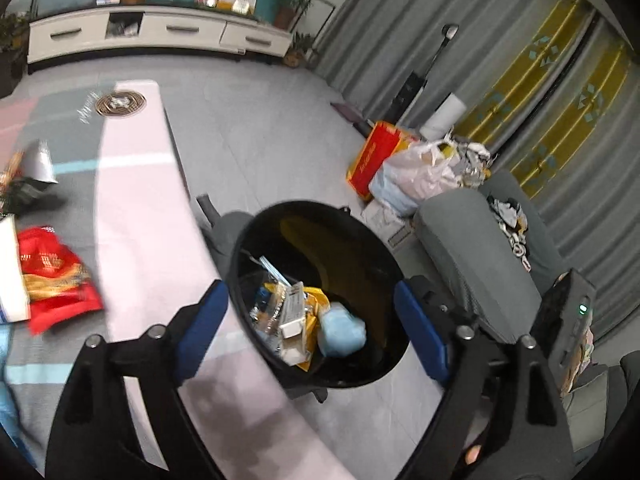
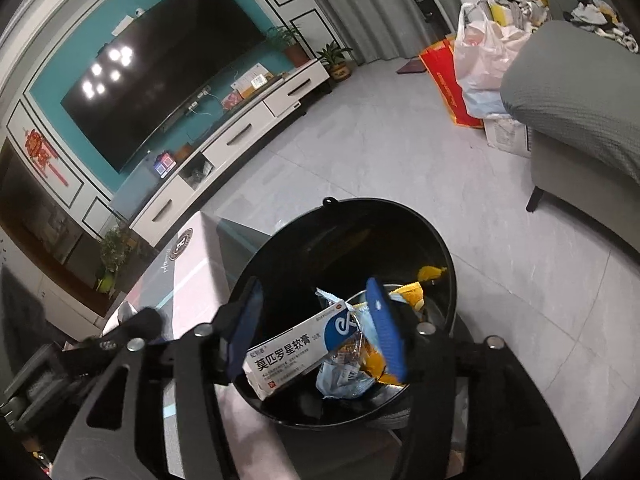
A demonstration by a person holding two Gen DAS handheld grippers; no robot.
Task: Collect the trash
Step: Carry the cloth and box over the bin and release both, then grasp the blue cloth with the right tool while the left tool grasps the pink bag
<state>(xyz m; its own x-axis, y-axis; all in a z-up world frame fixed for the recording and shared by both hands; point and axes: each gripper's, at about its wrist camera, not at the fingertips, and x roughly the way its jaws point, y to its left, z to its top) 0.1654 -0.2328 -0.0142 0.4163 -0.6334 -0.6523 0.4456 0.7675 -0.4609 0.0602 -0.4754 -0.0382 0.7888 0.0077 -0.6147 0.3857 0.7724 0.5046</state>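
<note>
i am at the drop step: both tools hang over the black bin (image 1: pixel 320 292) that stands on the floor against the edge of the table (image 1: pixel 140 208). my left tool (image 1: pixel 312 320) stands wide open with nothing between its blue pads; below it in the bin lie a blue wad (image 1: pixel 344 330), yellow wrappers and a small white box. my right tool (image 2: pixel 316 332) is about half open, and the white medicine box (image 2: pixel 296 352) and a crumpled clear wrapper (image 2: pixel 344 364) sit in the gap between its pads. i cannot tell whether the pads still touch them or whether they are already falling free; the box looks loose, tilted over the bin's near rim.

i judge this load is as good as delivered. next i need to open the right tool fully so nothing clings, then swing back to the table, where a red and gold packet (image 1: pixel 56 280) and some dark scraps (image 1: pixel 24 188) wait near its far side. the packet is soft and flat, so it calls for a low pinch at an edge.
</note>
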